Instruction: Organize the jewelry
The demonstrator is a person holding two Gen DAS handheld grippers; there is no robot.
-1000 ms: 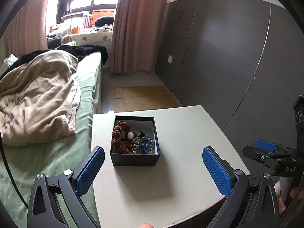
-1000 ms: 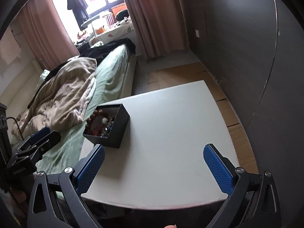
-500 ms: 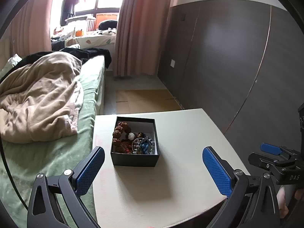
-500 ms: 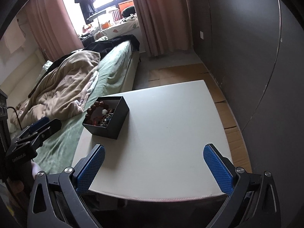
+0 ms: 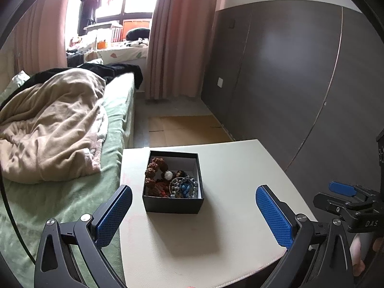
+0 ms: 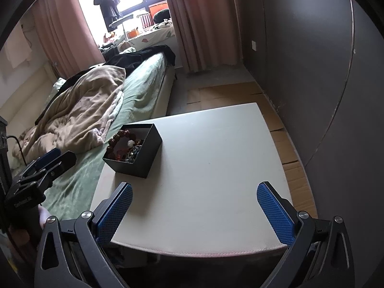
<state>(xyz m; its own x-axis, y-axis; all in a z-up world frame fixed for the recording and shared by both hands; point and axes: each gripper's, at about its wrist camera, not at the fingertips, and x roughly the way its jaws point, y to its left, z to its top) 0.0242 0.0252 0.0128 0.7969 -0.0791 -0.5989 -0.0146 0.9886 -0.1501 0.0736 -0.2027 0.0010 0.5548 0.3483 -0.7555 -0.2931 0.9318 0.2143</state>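
Above the near edge of a pale counter (image 5: 240, 168), the left gripper (image 5: 194, 216) is hovering with its blue-padded fingers (image 5: 112, 216) spread wide, holding and touching nothing. The right gripper (image 6: 195, 212) is doing the same, its fingers (image 6: 276, 216) gaping wide over the counter (image 6: 216, 156) and gripping nothing.

A small black box (image 5: 173, 200) is sitting on the counter, toward its left side, near the bed (image 5: 72, 192). The left view is looking down into it: brown bead bracelets (image 5: 156, 170) are lying on the left and a ring of silver and blue beads (image 5: 183, 186) on the right, tangled together. The right view is catching the box (image 6: 141, 154) at an angle from the side, so less of the jewelry is showing. Each view is also showing the other gripper at its edge: the right one at far right in the left view, the left one at far left in the right view.

A rumpled beige blanket (image 5: 52, 124) is lying on the green bed.

Compared with a second ago, both cameras are sitting a little higher and further back, the box is staying in place on the counter, and the fingers are staying just as wide.
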